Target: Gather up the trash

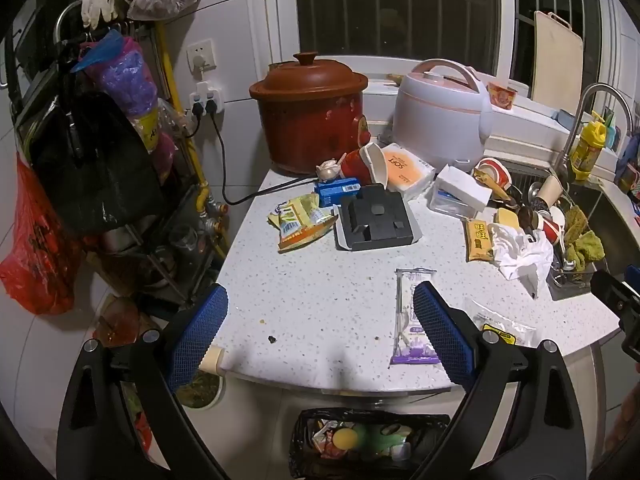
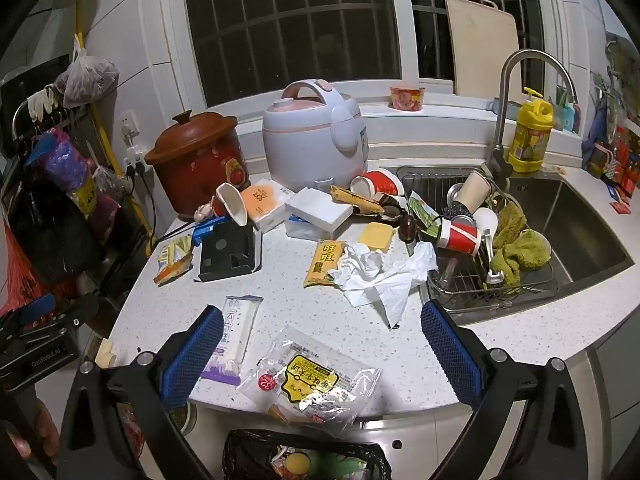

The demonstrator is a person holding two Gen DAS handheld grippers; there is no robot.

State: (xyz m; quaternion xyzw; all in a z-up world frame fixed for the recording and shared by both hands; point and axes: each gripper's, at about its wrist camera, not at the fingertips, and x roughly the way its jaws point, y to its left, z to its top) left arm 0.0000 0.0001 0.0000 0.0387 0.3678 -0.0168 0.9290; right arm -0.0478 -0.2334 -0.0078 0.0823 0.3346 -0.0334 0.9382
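Trash is scattered over the speckled white counter (image 1: pixel 320 280). A purple-and-white wrapper (image 1: pixel 408 320) lies by my left gripper's right finger. My left gripper (image 1: pixel 320 292) is open above the counter's front edge with nothing between its fingers. My right gripper (image 2: pixel 320 312) is open too. A clear wrapper with a yellow label (image 2: pixel 312 384) lies on the counter edge under its gap, untouched. Farther back are crumpled white paper (image 2: pixel 380 276), a yellow snack wrapper (image 2: pixel 324 260), a yellow-orange bag (image 1: pixel 300 220) and a black plastic tray (image 1: pixel 376 220). A black-bagged bin (image 2: pixel 304 460) stands below.
A red clay pot (image 1: pixel 312 116) and a white rice cooker (image 1: pixel 440 112) stand at the back. The sink (image 2: pixel 580 216) on the right holds a wire rack (image 2: pixel 536 284) with paper cups and green cloths. A rack hung with bags (image 1: pixel 80 140) stands to the left.
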